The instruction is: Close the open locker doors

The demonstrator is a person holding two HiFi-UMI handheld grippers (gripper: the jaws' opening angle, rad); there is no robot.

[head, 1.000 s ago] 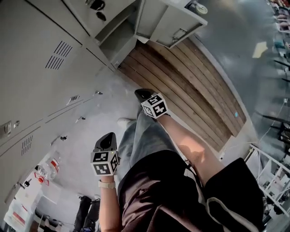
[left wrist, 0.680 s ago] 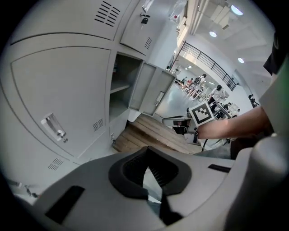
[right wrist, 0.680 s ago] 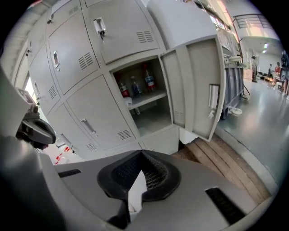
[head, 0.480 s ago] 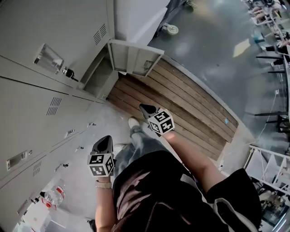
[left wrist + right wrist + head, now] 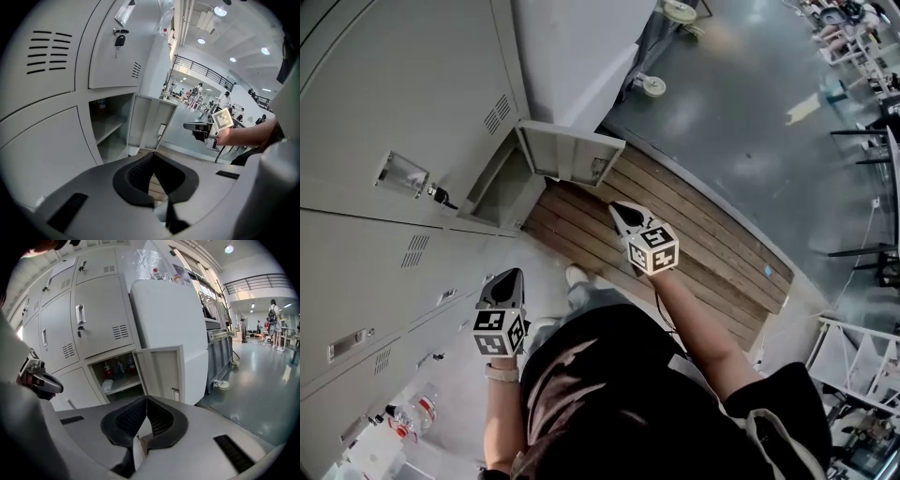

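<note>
One low locker stands open: its grey door [image 5: 572, 155] swings out over the wooden platform, beside the open compartment [image 5: 499, 180]. In the right gripper view the door [image 5: 161, 373] shows edge-on and the compartment [image 5: 117, 372] holds small bottles on a shelf. The left gripper view shows the same door [image 5: 152, 123] ahead. My left gripper [image 5: 504, 283] is shut and empty, short of the locker row. My right gripper [image 5: 624, 215] is also shut and empty, over the platform, a little short of the door. The jaws meet in both gripper views: left [image 5: 152, 157], right [image 5: 146, 398].
The closed locker above the open one has a key [image 5: 441, 197] hanging from its lock. A tall white cabinet [image 5: 168, 315] stands right of the lockers, a wheeled cart [image 5: 656, 84] beyond it. The wooden platform [image 5: 694, 239] runs along the floor. A water bottle [image 5: 408, 412] lies behind me.
The view has swung so the open locker sits nearer the middle. Both grippers have come closer to it, the right one moving up and to the right.
</note>
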